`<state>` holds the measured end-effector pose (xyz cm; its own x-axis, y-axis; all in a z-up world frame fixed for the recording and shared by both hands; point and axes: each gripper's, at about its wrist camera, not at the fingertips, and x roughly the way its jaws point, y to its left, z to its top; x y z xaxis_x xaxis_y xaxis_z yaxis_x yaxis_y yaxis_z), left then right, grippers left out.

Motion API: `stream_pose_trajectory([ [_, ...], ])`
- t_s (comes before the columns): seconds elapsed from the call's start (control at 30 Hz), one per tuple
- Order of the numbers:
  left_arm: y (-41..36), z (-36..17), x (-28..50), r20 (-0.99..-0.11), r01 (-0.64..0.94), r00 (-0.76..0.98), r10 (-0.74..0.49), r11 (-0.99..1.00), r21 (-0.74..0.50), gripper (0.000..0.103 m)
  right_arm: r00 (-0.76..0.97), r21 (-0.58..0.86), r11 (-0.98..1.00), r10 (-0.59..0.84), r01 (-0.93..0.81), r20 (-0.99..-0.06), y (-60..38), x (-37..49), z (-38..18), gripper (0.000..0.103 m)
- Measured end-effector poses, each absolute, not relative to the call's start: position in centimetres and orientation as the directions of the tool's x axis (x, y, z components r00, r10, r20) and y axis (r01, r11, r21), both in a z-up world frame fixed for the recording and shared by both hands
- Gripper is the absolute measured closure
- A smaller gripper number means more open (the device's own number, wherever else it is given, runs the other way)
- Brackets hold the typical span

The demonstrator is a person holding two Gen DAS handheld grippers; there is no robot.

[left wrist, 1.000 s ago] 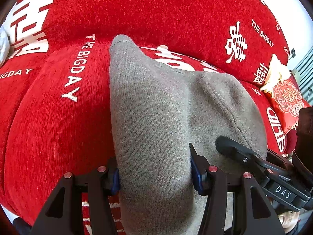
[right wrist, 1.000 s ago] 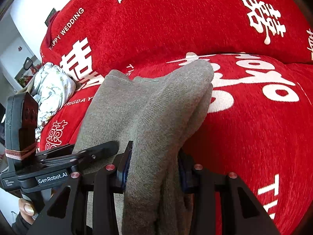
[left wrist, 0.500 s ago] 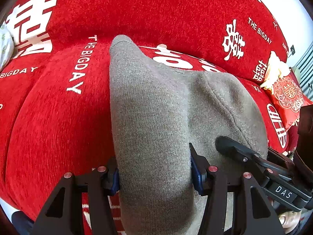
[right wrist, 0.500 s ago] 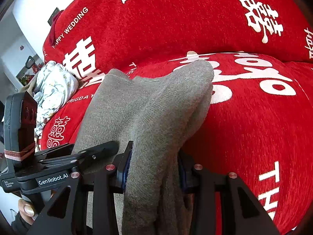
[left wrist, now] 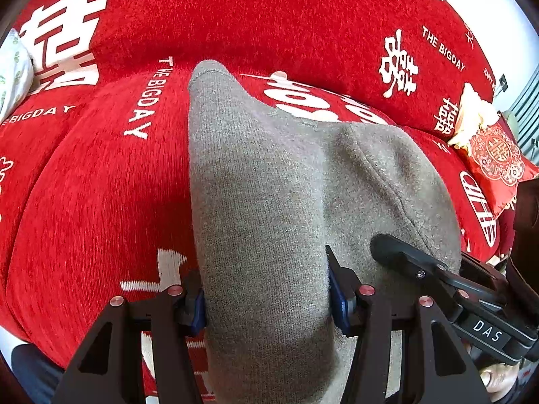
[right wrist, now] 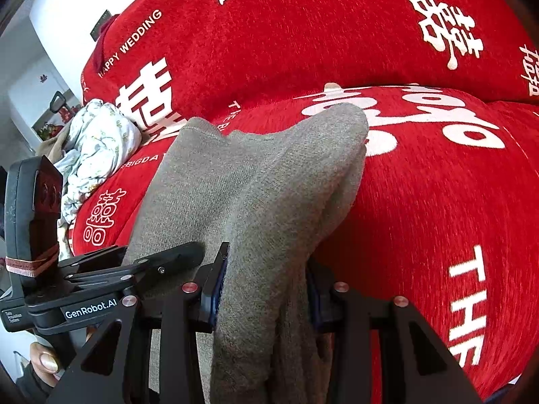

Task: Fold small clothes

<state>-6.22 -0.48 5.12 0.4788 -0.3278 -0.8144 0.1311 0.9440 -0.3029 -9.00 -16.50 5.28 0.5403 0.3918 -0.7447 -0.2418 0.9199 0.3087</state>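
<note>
A grey knit garment (left wrist: pixel 262 202) hangs bunched over the red sofa seat, held at two places. In the left wrist view my left gripper (left wrist: pixel 267 299) is shut on one thick fold of it, blue pads (left wrist: pixel 337 299) pressing both sides. My right gripper (left wrist: pixel 438 279) shows at the lower right of that view, against the same cloth. In the right wrist view my right gripper (right wrist: pixel 266 289) is shut on another fold of the grey garment (right wrist: pixel 269 175), and my left gripper (right wrist: pixel 134 276) sits close at the left. The garment's lower part is hidden below both frames.
The red sofa cover (left wrist: pixel 101 202) with white lettering fills both views, seat and backrest (right wrist: pixel 303 33). A crumpled white floral cloth (right wrist: pixel 97 141) lies at the seat's left end. A red patterned cushion (left wrist: pixel 498 161) rests at the right end. A person's thumb (right wrist: pixel 47 362) holds the left handle.
Both grippers have drawn back a little toward the seat's near edge, carrying the grey garment. The sofa lettering has slid up in both views. Neither grip has changed.
</note>
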Motion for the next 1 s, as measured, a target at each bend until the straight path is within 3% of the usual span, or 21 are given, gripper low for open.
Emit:
stream_pose_trajectory([
  [0.63, 0.1, 3.9, -7.6, -0.812, 0.144, 0.487, -0.323, 0.946, -0.289, 0.043, 0.533, 0.323, 0.914, 0.405, -0.245, -0.743, -17.3, -9.7, 3.5, 0.060],
  [0.7, 0.4, 3.7, -7.7, -0.815, 0.135, 0.487, -0.314, 0.949, -0.285, 0.035, 0.528, 0.332, 0.913, 0.407, -0.235, -0.746, -17.6, -9.5, 3.2, 0.056],
  [0.77, 1.0, 3.7, -7.8, -0.818, 0.112, 0.483, -0.313, 0.948, -0.297, 0.030, 0.532, 0.327, 0.921, 0.389, -0.211, -0.752, -18.1, -9.5, 3.1, 0.043],
  [0.87, 2.5, 4.8, -8.2, -0.802, 0.080, 0.509, -0.311, 0.945, -0.316, 0.030, 0.570, 0.337, 0.925, 0.375, -0.176, -0.732, -19.3, -10.0, 3.9, 0.042],
  [1.0, 3.5, 7.0, -8.3, -0.785, 0.022, 0.587, -0.200, 0.973, -0.231, 0.030, 0.621, 0.349, 0.914, 0.397, -0.206, -0.676, -19.8, -10.7, 6.6, 0.042],
])
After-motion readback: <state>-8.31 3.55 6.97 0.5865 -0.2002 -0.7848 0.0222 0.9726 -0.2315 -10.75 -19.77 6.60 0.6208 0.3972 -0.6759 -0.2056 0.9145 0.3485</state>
